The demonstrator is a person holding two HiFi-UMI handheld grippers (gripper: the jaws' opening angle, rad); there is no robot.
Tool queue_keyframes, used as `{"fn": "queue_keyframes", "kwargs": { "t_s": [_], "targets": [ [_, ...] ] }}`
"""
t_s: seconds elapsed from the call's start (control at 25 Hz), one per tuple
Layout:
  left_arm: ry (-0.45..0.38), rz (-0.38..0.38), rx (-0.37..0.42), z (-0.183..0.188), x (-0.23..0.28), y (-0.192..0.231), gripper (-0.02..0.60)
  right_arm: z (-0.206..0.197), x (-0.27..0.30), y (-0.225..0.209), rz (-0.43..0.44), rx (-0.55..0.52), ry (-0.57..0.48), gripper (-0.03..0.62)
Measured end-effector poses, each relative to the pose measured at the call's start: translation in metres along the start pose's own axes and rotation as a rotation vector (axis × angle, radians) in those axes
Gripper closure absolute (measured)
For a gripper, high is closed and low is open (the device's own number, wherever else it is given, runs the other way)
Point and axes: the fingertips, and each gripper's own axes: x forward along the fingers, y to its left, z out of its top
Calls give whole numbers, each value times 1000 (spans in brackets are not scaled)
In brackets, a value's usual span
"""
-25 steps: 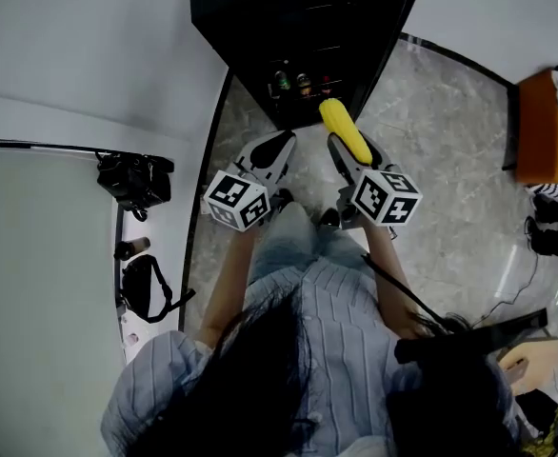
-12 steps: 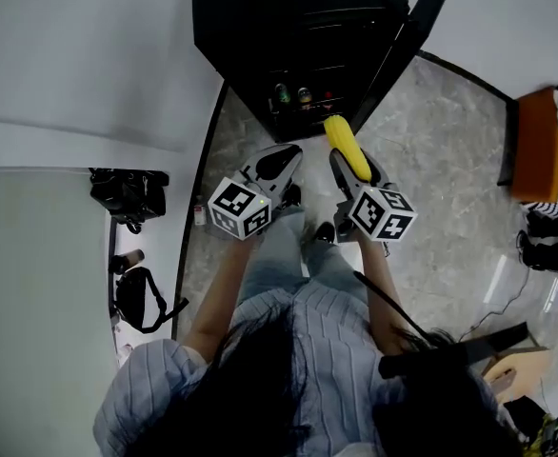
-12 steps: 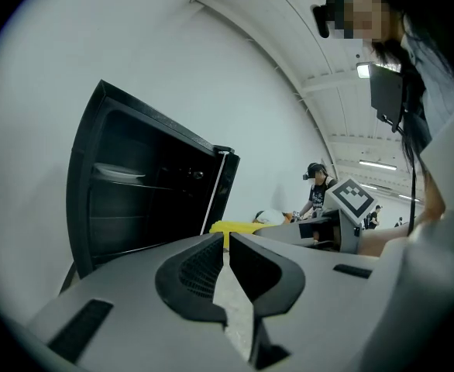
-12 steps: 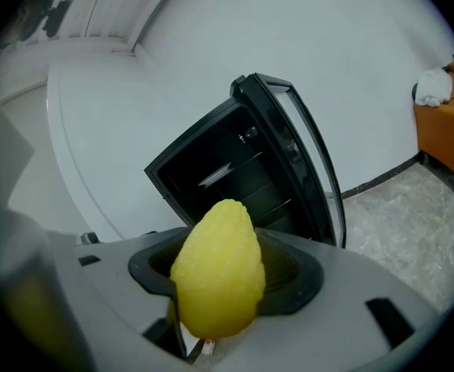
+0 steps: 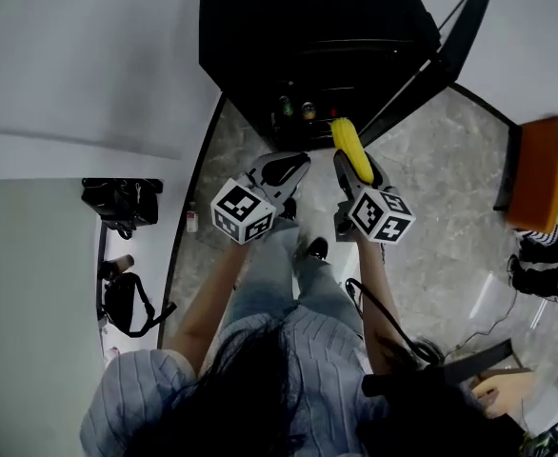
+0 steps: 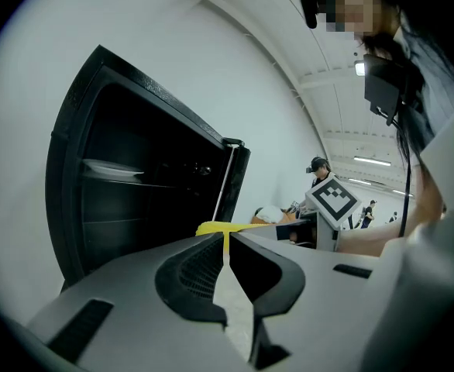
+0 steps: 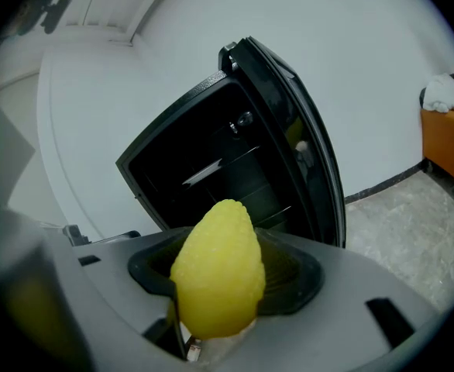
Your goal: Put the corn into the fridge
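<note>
Nearest the camera is the person (image 5: 288,369) in a striped shirt, both forearms reaching forward over a grey marbled floor (image 5: 431,208). The left gripper (image 5: 296,163) has its jaws pressed together with no gap, and nothing is between them. It sits just beside the right gripper (image 5: 350,165), and both aim the same way.

The right gripper's jaws are clamped on the corn (image 5: 352,149), one on each side of the cob's lower half. The cob's long axis runs along the jaws. Its blunt end sits back between them, and its tapered tip sticks out past them, pointing ahead at the fridge (image 5: 308,36). In the right gripper view the corn (image 7: 215,266) stands up from the jaws, its tip covering the lower part of the dark opening. It is held in the air in front of the fridge, outside it.

Beyond the tip, the black fridge stands open, its door (image 5: 441,55) swung out to the right. A few bottles (image 5: 296,109) show low inside, and shelves (image 7: 211,169) cross the interior.

Off to the left, dark bags (image 5: 122,203) lie on a white surface. At the far right is an orange box (image 5: 536,174).
</note>
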Motion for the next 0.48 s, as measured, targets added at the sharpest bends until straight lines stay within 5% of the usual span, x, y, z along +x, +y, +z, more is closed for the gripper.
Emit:
{"fn": "queue_keyframes", "kwargs": {
  "t_s": [0.48],
  "targets": [
    [-6, 7, -27, -16, 24, 35, 568, 8, 76, -29, -25, -63, 25, 347]
  ]
}}
